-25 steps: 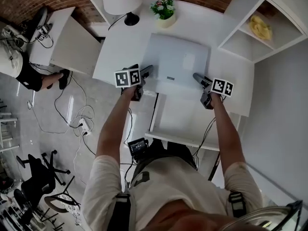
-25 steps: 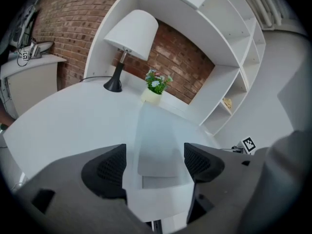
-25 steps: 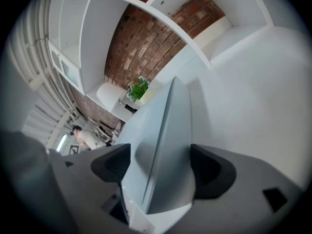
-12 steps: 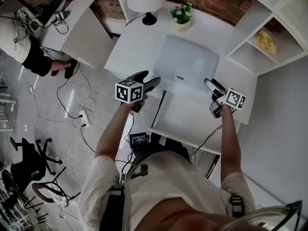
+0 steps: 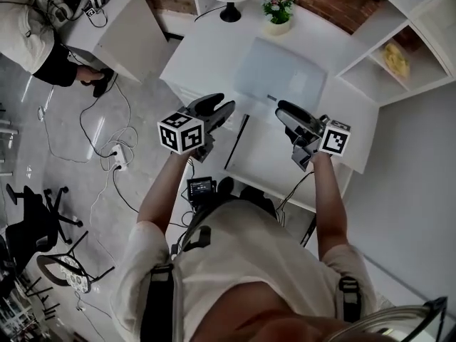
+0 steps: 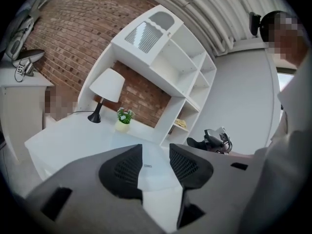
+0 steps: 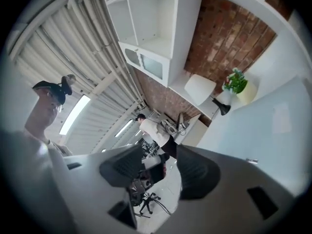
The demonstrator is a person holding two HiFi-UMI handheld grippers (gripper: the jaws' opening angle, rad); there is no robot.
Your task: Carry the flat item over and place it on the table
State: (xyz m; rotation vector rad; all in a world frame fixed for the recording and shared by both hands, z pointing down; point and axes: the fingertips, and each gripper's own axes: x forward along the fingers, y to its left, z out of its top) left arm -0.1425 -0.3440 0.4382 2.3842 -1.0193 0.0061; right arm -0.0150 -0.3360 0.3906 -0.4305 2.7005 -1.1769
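Bright, even light; heavy fisheye curvature, dark vignetted corners.

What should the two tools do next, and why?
Probably just draw both tools back and let them rest. The flat item already lies on the table. The left tool and right tool are off it, with nothing between their jaws, which have just been closing partway.

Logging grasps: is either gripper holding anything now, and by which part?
Nothing is held. The left gripper and right gripper have just been closing on air; the flat item lies on the table.
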